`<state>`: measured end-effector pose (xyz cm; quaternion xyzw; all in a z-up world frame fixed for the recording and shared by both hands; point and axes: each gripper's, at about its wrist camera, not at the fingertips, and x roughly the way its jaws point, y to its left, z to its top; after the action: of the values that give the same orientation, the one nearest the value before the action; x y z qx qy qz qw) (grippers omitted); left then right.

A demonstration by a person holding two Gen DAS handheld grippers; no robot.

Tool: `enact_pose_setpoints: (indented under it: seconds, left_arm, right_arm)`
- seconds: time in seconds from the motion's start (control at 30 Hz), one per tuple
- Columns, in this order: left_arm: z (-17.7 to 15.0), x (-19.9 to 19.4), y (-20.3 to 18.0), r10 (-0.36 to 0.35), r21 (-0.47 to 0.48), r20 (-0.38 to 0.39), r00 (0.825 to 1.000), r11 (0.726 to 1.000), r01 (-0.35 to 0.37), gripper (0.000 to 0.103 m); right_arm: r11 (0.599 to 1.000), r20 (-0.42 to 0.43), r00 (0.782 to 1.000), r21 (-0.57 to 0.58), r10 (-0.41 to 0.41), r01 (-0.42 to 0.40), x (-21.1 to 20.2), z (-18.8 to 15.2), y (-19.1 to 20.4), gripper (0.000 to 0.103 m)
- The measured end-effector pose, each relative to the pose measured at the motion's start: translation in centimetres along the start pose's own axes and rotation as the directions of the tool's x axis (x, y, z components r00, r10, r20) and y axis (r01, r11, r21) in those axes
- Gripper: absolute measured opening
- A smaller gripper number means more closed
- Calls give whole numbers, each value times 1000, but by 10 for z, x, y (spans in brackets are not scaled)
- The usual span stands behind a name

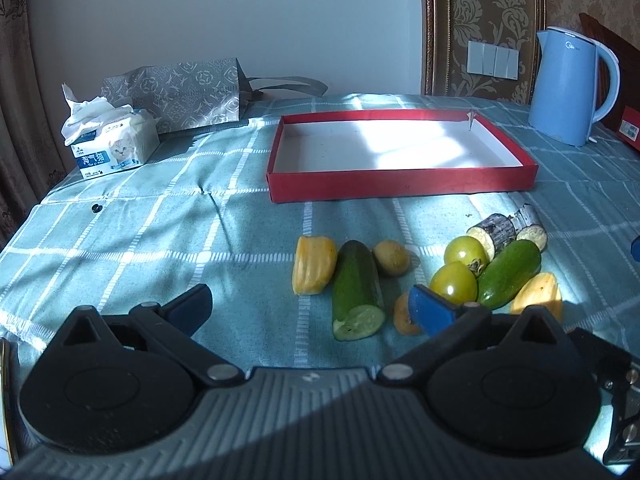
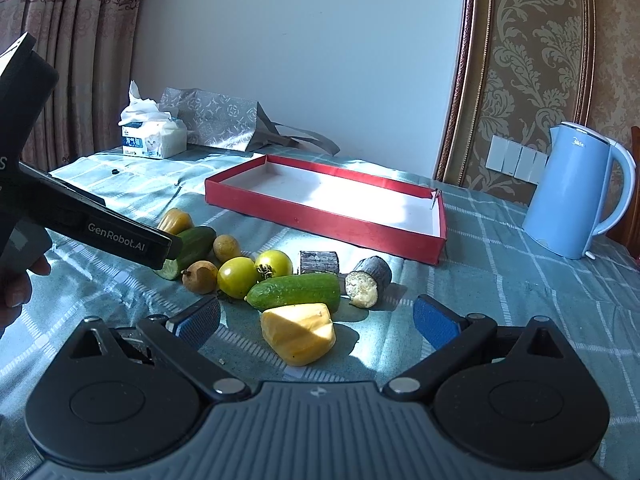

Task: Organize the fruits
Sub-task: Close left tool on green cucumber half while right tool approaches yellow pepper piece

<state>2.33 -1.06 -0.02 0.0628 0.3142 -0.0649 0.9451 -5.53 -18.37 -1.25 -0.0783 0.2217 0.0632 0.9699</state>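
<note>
Right gripper (image 2: 316,322): fingers spread wide, nothing held, poised low over the yellow wedge (image 2: 298,332) lying between the blue pads (image 2: 198,320).
Left gripper (image 1: 310,310): likewise spread and unladen; cut cucumber (image 1: 356,288) between its fingers toward 12 o'clock.
Produce, loose on the checked cloth (image 1: 140,240): second yellow wedge (image 1: 312,264); second cucumber (image 2: 296,290); two green-yellow tomatoes (image 2: 238,276); two small brown fruits (image 2: 200,276); two eggplant chunks (image 2: 368,280). All outside the red tray (image 2: 320,216), at 12 o'clock, bare inside.

Risks, judged:
- Wedge probably soft; hard squeeze likely to bruise or squirt it free.
- Tomatoes round, touching the cucumber; a nudge likely to send them rolling.
- Grippers close over one heap; collision possible.
- Kettle (image 2: 572,196) at 2 o'clock, within a wide swing.

Obscured:
- One brown fruit (image 1: 404,314) half hidden behind the left gripper's pad.
- Cut cucumber partly masked by the left tool in the right view.
- Tissue pack (image 1: 112,148) lettering unreadable.
</note>
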Motion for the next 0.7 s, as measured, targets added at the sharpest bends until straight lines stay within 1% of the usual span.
enact_pose_setpoints:
  seconds: [0.1,0.17,0.23,0.53,0.7]
  left_arm:
    - [3,6,-1,1,-8,-19,1000,1000,-1,103]
    - [6,10,0,-17,-24,-31,999,1000,16,103]
    - [8,13,0,-20,-28,-45,999,999,19,103]
    - [9,21,-11,-9,5,-65,998,1000,9,103]
    - [13,24,-11,-16,-3,-73,997,1000,16,96]
  right_arm:
    - [1000,1,1000,-2,-4,4,0,1,-1,103]
    - [1000,1,1000,-2,-5,5,1,1,-2,103]
    - [1000,1,1000,-6,-6,6,2,2,-3,103]
    - [1000,1,1000,-6,-1,1,4,3,-6,103]
    - [1000,7,1000,-20,-4,4,2,3,-5,103]
